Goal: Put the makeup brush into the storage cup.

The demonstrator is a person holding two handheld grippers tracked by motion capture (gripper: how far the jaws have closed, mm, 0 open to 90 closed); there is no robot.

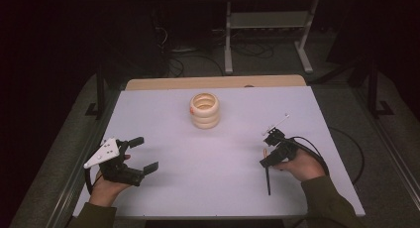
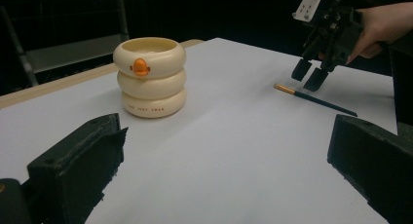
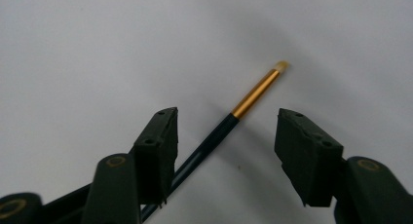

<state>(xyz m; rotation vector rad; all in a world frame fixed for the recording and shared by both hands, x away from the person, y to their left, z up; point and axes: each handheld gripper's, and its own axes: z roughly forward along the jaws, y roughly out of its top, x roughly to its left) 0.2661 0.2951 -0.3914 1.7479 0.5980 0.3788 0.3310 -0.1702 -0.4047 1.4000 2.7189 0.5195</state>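
Materials and surface finish

Paintbrush (image 3: 229,125): glossy dark handle, polished gold metal ferrule. Stacked rings (image 2: 150,77): smooth, glossy cream plastic with an orange plastic button. Table (image 1: 163,124): matt white top, bare wood at the far edge. Right gripper (image 3: 224,136) pads (image 3: 157,141): matt black, rough-edged.

Three stacked cream rings (image 1: 204,110), one dark stick (image 1: 267,176)

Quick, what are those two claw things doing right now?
Left gripper: open, holding nothing.
Right gripper: open, jaws either side of the dark pencil, not clamped.
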